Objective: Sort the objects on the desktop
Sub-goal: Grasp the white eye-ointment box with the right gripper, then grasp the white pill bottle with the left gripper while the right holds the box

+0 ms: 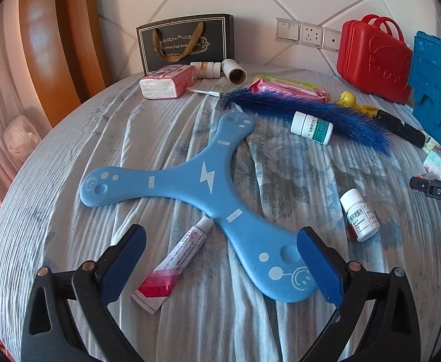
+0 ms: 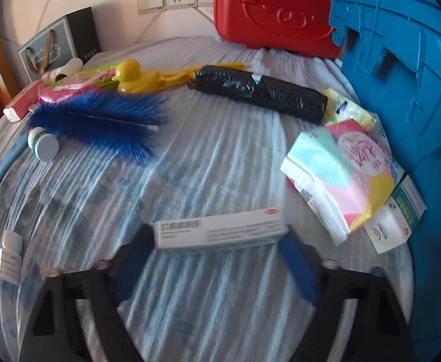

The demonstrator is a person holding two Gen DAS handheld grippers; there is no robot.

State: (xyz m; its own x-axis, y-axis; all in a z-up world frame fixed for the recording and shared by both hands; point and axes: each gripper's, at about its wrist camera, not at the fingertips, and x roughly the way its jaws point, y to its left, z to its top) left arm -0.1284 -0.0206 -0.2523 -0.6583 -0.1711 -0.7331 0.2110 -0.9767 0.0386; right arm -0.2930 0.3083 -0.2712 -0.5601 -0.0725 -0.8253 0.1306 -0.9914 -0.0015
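Left gripper (image 1: 220, 267): hovering low over the striped bed sheet (image 1: 69, 157), pointing forward, jaws spread wide and gripping nothing.
Between the left jaws: one arm of the blue three-armed boomerang (image 1: 202, 181) is lying flat on the sheet, its tip just beside the right-hand pad; an ointment tube (image 1: 172, 265) is lying next to the left-hand pad.
Near the left gripper: a white pill bottle (image 1: 360, 214) is lying on its side to the right; a second pill bottle (image 1: 311, 127) is resting against the blue feather brush (image 1: 311, 111) farther back.
Right gripper (image 2: 220, 241): held level above the sheet, jaws pinching the long white medicine box (image 2: 220, 232) by its two ends, the box lying crosswise.
Right of the held box: a tissue pack (image 2: 338, 178) is leaning over small cartons beside the blue plastic crate (image 2: 401, 75).
Far side: a black roll (image 2: 259, 93), a yellow duck toy (image 2: 132, 77) and a red case (image 2: 268, 6) are sitting by the wall.
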